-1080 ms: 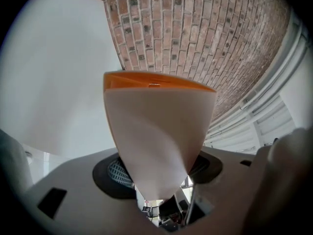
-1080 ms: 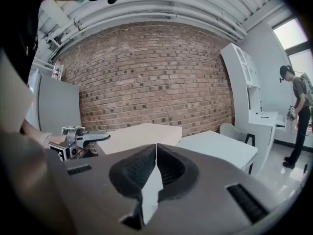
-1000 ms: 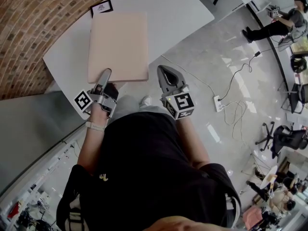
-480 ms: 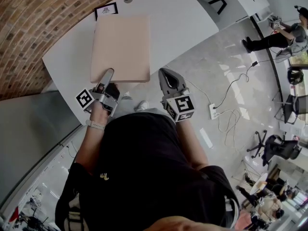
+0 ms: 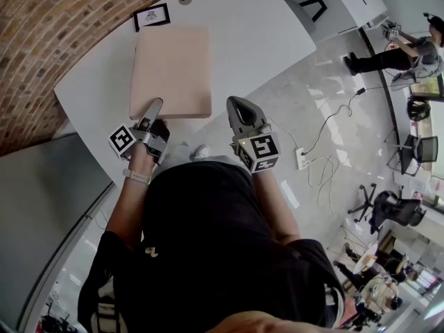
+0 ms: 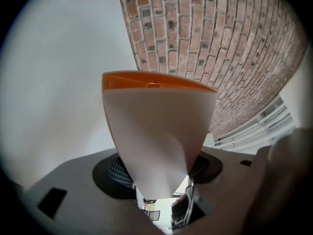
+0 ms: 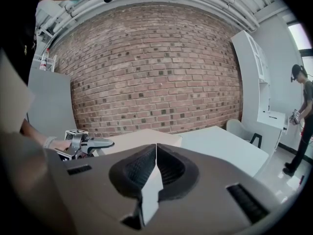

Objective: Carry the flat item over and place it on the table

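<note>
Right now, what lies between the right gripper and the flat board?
Nothing; head view shows only table edge and floor between right gripper and flat board.

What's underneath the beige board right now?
The white table lies beneath the beige board. The stretch of tabletop directly under the board is covered, so whether the board touches it or hangs just above cannot be told.

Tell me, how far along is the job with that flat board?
Done: the flat pale pink rectangular board is over the white table. In hand: the left claw grips its near edge; the right claw is shut, empty. Left: letting go; whether the board already rests on the table is unclear.
</note>
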`<action>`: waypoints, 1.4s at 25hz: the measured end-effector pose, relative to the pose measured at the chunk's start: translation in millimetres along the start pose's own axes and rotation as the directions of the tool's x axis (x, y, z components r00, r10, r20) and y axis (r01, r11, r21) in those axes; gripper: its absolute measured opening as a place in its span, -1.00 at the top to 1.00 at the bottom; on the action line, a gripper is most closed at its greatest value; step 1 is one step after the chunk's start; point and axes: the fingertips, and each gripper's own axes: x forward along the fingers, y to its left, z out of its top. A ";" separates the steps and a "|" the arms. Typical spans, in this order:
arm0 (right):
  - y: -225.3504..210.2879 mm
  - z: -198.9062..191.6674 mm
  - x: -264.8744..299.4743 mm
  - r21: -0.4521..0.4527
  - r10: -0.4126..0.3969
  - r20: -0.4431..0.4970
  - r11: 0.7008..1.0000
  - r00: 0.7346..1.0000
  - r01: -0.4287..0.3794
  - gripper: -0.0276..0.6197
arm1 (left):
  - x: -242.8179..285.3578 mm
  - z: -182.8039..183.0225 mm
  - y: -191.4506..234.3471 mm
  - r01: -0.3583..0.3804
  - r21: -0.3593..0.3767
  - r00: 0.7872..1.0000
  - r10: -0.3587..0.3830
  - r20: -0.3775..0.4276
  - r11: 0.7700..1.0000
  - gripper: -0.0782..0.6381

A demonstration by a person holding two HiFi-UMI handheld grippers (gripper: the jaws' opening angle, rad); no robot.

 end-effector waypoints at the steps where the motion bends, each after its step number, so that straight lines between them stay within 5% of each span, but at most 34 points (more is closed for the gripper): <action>1: -1.2 -1.0 2.8 0.000 -0.001 -0.009 1.000 1.000 0.001 0.88 | 1.6 2.3 4.7 -0.009 -0.003 1.000 0.009 -0.003 1.000 -0.01; 8: 0.1 -6.6 24.8 0.000 -0.005 -0.056 1.000 0.998 0.005 0.88 | 10.5 22.1 44.8 -0.081 -0.021 0.997 0.080 -0.015 0.997 -0.01; 35: 5.8 -22.0 53.6 -0.002 0.008 -0.154 1.000 0.988 -0.008 0.88 | 43.0 51.3 98.1 -0.159 -0.087 0.987 0.160 0.004 0.983 -0.03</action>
